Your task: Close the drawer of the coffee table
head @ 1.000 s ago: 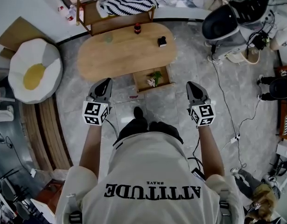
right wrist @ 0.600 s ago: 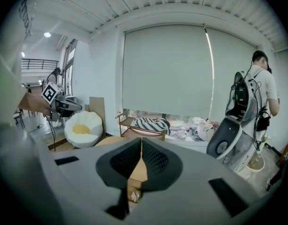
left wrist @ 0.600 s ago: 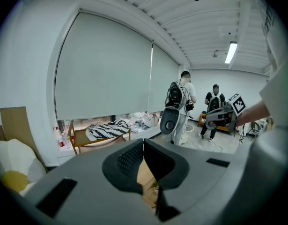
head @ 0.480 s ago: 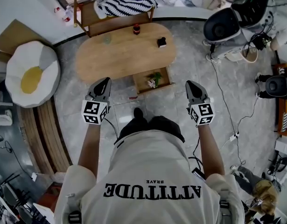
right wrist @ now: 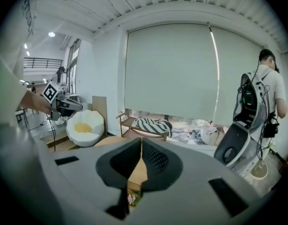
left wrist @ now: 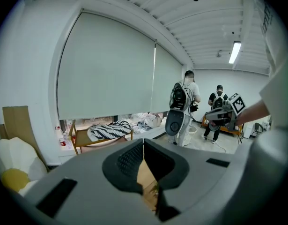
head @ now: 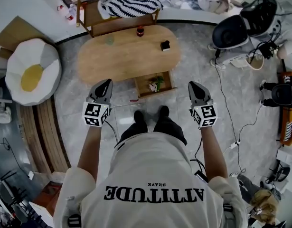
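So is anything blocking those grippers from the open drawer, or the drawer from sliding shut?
Nothing visible. Only bare floor lies between the left gripper, the right gripper and the drawer. Small items lie inside it; whether they stick above its rim I cannot tell.

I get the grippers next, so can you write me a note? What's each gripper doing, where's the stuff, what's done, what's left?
Left gripper: shut, empty, in the air left of the drawer, touching nothing.
Right gripper: shut, empty, in the air right of the drawer.
Coffee table: straight ahead. Its drawer is pulled out toward the person's feet, with small things inside.
Done: nothing yet; the drawer is open.
Left: bring a gripper to the drawer's front and push it in.
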Available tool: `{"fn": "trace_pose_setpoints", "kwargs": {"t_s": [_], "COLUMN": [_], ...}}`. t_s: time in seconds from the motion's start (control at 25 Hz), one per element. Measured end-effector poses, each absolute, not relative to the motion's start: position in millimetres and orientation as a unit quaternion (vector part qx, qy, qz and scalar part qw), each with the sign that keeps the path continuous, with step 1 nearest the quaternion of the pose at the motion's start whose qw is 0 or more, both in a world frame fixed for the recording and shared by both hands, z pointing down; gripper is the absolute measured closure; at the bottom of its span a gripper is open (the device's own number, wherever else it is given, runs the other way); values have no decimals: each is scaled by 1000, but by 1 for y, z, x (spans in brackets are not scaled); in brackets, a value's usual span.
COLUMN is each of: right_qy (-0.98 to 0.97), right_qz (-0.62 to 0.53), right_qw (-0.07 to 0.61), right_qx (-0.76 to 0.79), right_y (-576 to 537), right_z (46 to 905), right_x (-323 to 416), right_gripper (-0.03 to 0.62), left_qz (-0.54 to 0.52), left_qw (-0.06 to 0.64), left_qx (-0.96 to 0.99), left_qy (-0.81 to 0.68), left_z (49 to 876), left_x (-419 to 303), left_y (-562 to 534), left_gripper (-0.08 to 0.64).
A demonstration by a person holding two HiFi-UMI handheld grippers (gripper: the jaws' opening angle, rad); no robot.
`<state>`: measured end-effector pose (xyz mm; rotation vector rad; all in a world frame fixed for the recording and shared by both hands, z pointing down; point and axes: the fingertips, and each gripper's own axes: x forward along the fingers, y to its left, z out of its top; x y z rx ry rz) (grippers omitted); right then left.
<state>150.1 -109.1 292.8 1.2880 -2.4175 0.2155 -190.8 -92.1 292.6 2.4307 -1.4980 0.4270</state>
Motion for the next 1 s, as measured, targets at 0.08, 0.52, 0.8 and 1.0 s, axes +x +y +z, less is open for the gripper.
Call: {"fn": "trace_pose_setpoints", "kwargs": {"t_s": [0.08, 0.52, 0.8, 1.0], "right_qy": [-867, -886, -890, -893], "right_qz": [76, 84, 95, 102], "right_qw": [196, 206, 211, 218], "right_qx": [452, 408, 394, 381], "right_y": [-116, -153, -162, -165], "right_z": [296, 308, 326, 338], "right_x": [156, 180, 185, 186], "right_gripper": [571, 571, 571, 571], "left_qz": [146, 127, 141, 153], "left_qw": [127, 134, 148, 152], "left_qx": [830, 813, 797, 794], "left_qy": [-523, -552, -569, -569], "left_z": [294, 293, 308, 314], "left_x": [-184, -147, -138, -130], "left_y": [-94, -100, -101, -101], "left_gripper": [538, 538, 538, 538]}}
